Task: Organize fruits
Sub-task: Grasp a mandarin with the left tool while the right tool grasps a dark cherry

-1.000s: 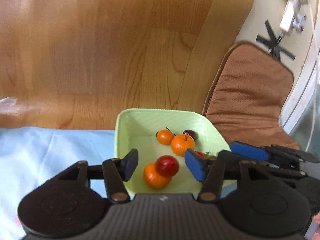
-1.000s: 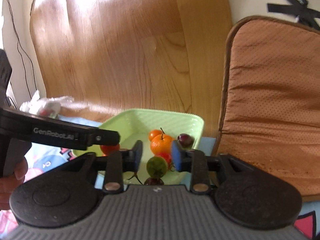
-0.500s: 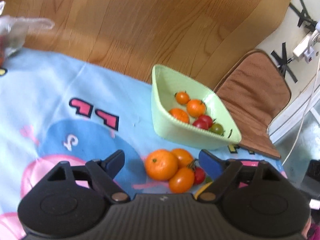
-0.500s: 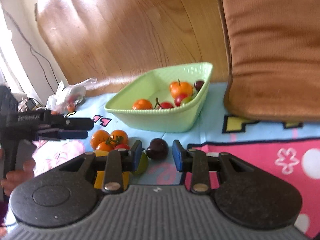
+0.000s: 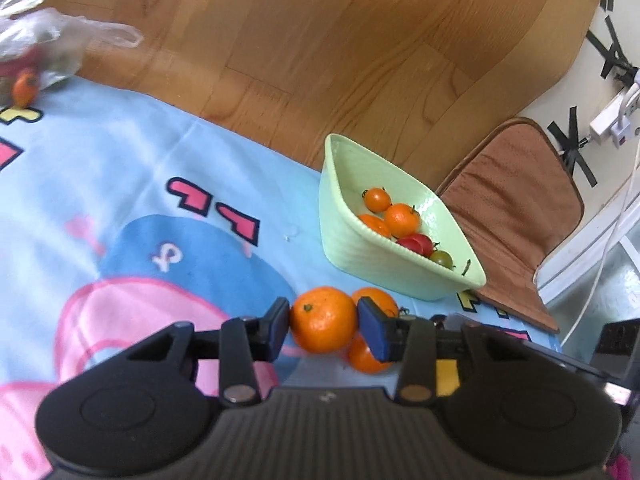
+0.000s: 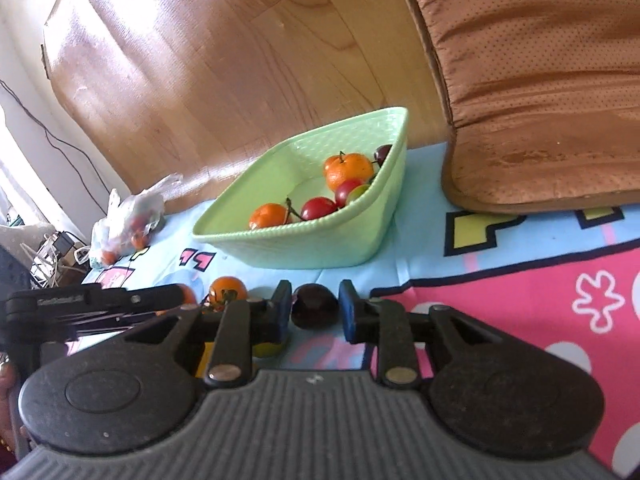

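Observation:
On the blue and pink mat, a large orange mandarin (image 5: 323, 320) sits between the blue pads of my left gripper (image 5: 323, 326). Its jaws are closing and both pads touch the fruit. Two small orange tomatoes (image 5: 376, 300) lie just behind it. My right gripper (image 6: 314, 312) is shut on a dark plum (image 6: 314, 309) that rests on the mat. The pale green basket (image 5: 360, 256) (image 6: 304, 248) stands beyond both grippers and holds several mandarins, red tomatoes and a green fruit. One of the left gripper's fingers (image 6: 132, 300) reaches in from the left of the right wrist view.
A brown cushion (image 5: 512, 208) (image 6: 540, 80) lies right of the basket. A clear plastic bag with fruit (image 5: 36, 52) (image 6: 128, 216) sits at the mat's far left edge. Wooden floor (image 5: 320, 60) stretches behind, and a power strip with cables (image 5: 612, 120) hangs at the wall.
Both grippers left the basket and came down to the loose fruit on the mat. The left opened wide, then closed around the mandarin. The right narrowed onto the dark plum.

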